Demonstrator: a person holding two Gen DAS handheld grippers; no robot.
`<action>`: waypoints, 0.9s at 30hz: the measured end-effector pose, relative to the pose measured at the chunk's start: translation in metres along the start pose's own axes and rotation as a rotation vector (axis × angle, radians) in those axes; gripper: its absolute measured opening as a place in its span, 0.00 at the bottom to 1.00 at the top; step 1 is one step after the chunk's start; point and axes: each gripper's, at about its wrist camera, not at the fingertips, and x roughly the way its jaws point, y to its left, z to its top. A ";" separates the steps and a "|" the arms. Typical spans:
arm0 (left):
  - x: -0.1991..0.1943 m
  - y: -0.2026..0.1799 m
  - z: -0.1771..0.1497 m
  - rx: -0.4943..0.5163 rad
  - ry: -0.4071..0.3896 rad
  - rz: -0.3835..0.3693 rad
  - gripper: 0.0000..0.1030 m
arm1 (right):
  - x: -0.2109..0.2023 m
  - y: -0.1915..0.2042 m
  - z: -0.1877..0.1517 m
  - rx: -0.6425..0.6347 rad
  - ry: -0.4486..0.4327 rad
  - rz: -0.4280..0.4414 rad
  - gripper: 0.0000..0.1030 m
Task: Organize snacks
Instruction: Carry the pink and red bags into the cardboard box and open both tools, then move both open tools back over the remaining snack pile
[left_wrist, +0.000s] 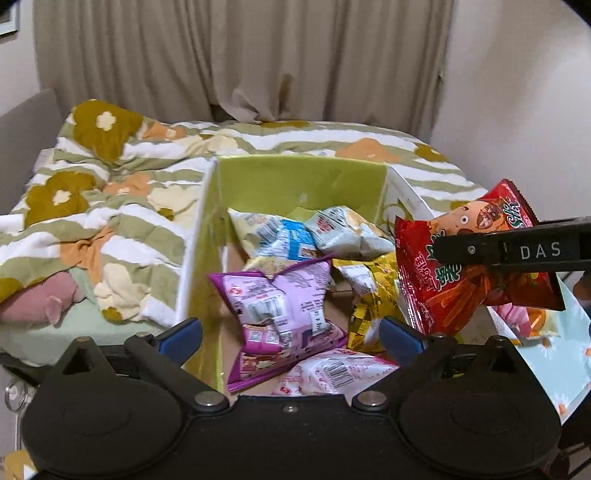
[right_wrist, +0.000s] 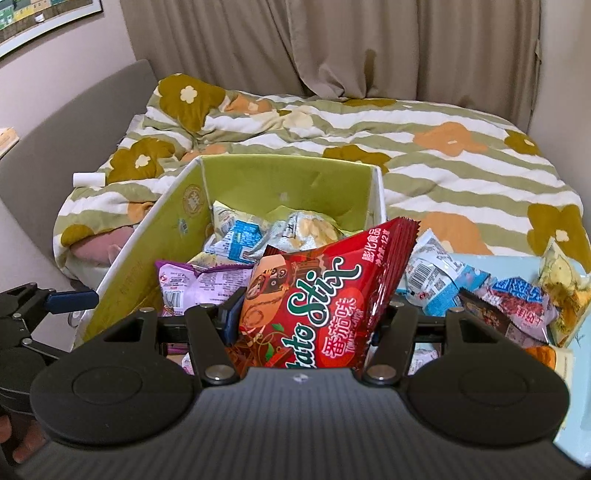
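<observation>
Two hand-held grippers in play. Right hand-held gripper (right_wrist: 301, 325) pinches red snack bag (right_wrist: 321, 291) mid-frame, poised at green box (right_wrist: 280, 177) rim, likely for drop-in. Left hand-held gripper (left_wrist: 291, 332) spread wide, empty, low centre above boxed packets. Loose packets (right_wrist: 491, 291) wait right, on pale blue tray (right_wrist: 576, 417).

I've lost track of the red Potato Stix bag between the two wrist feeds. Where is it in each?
Left wrist: red bag at right edge, clamped in the right gripper, over the box's right side.
Right wrist: red bag at centre, between the fingers.
Shared landmark: green box.
</observation>
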 end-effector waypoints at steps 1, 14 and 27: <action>-0.002 0.004 0.001 -0.010 -0.002 0.006 1.00 | 0.000 0.000 0.000 -0.004 -0.003 0.007 0.74; -0.027 0.005 0.005 -0.069 -0.065 0.060 1.00 | 0.004 0.005 0.010 -0.014 -0.007 0.102 0.76; -0.026 -0.002 -0.005 -0.082 -0.040 0.053 1.00 | -0.006 -0.005 -0.008 0.018 -0.055 0.085 1.00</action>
